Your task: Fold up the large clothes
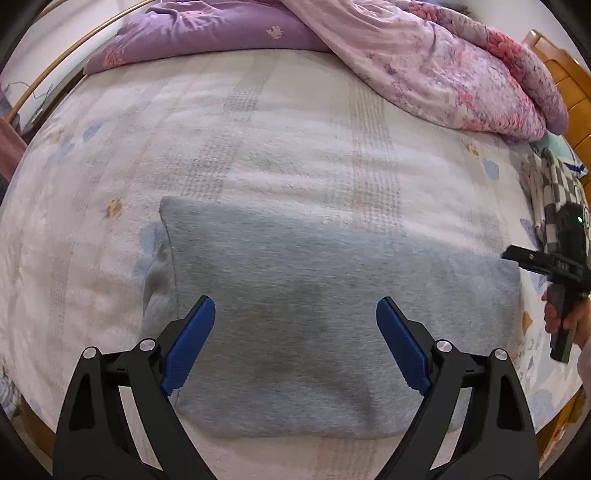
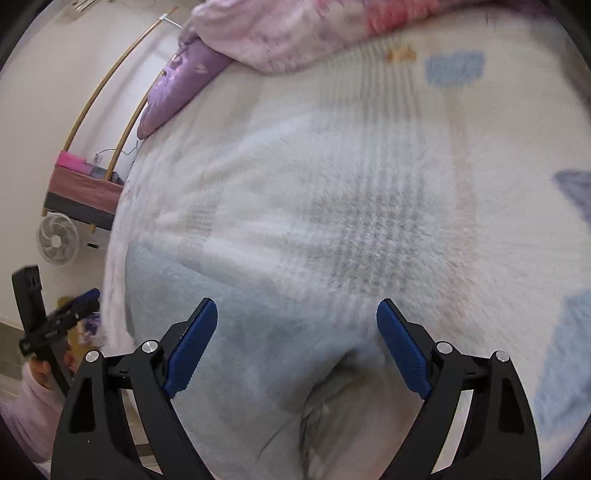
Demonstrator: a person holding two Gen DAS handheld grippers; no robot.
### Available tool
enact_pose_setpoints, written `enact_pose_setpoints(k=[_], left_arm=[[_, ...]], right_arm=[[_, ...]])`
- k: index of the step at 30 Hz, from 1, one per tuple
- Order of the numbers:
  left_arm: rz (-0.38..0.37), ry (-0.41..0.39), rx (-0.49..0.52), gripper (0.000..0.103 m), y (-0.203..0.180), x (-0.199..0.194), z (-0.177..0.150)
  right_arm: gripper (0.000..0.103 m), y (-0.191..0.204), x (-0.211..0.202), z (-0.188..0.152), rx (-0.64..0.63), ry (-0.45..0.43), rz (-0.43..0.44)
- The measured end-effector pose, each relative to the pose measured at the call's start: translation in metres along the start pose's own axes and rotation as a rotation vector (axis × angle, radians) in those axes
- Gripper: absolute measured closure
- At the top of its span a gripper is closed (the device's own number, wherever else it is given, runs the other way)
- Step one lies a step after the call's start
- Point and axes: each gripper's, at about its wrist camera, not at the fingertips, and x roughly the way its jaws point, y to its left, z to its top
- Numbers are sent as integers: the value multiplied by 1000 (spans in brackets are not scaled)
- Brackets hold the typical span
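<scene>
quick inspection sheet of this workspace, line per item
surface: bed with pale fleece blanket, lightly rumpled
job's things: grey garment folded into a rough rectangle, flat on the blanket
clutter: pink floral quilt and purple pillow heaped at the far end; checkered cloth at the right edge
grippers: left gripper open above the garment; right gripper open, holding nothing
cables: thin wire by the wall, off the bed
surroundings: floor fan, wooden headboard

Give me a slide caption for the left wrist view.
Open left tool hovering over a folded grey fleece garment on a pale plush bedspread, pink floral duvet bunched behind.
</scene>
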Motion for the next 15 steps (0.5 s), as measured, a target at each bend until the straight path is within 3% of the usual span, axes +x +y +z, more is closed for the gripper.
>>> enact_pose_setpoints(k=[3,5,8,12,15], left_arm=[[-7,-1,-30,14,-3,4,-1],[-9,-1,-52,14,-4,7,-1],[11,-2,-78,14,-6,11,-2],[-31,9,-116,14,-9,13,-2],[-50,52,-93,14,-16,15,1]], right_arm=[[17,-12,11,0,49,31,169],[16,-16,13,-4,86,39,212],[16,-13,22,-25,148,147,367],[16,24,27,-66,-11,222,266],[17,27,25,-87,123,160,249]])
